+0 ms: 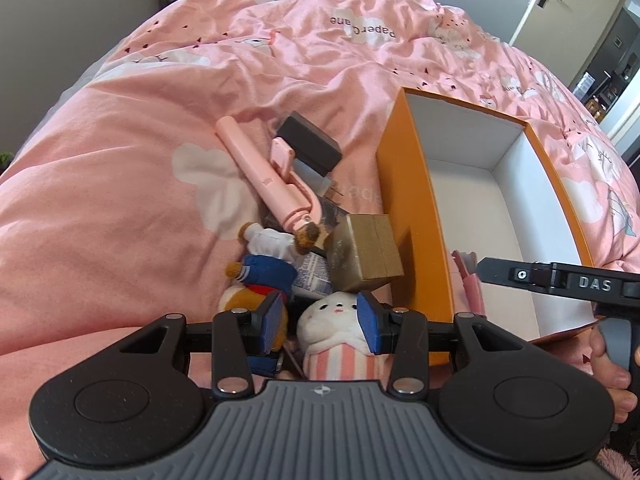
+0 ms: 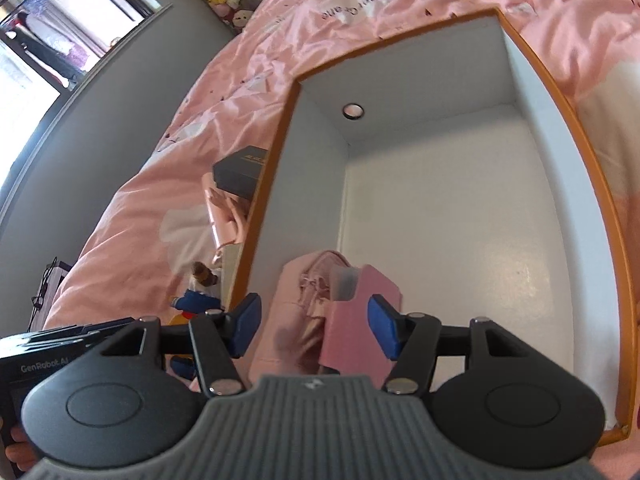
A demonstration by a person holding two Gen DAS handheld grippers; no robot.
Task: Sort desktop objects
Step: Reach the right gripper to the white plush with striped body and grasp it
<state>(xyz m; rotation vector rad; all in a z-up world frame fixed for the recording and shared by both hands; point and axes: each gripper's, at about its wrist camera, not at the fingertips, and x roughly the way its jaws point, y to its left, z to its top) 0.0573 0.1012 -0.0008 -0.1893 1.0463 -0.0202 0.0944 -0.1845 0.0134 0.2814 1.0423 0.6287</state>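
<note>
**Two grippers over bed, box and loose items**

Two tools are in view above a pink duvet, the largest surface, printed "Paper Crane" beyond both tools.

Orange box: white inside, ahead and to the right of the left gripper; directly ahead of and below the right gripper. A small round ring sits on its far inner wall.

Pink items: lying in the box's near end, under and between the right gripper's fingers; pads stand apart, clear of them on both sides.

Pink selfie stick: ahead of the left gripper, lying across a black box.

Gold box: just ahead of the left gripper, against the orange wall.

White plush toy: between the left gripper's blue pads; whether they press it cannot be told.

Bear plush: ahead-left.

Writing: "DAS" on the right tool's arm; "GenRobot.AI" on the left tool's body.
</note>
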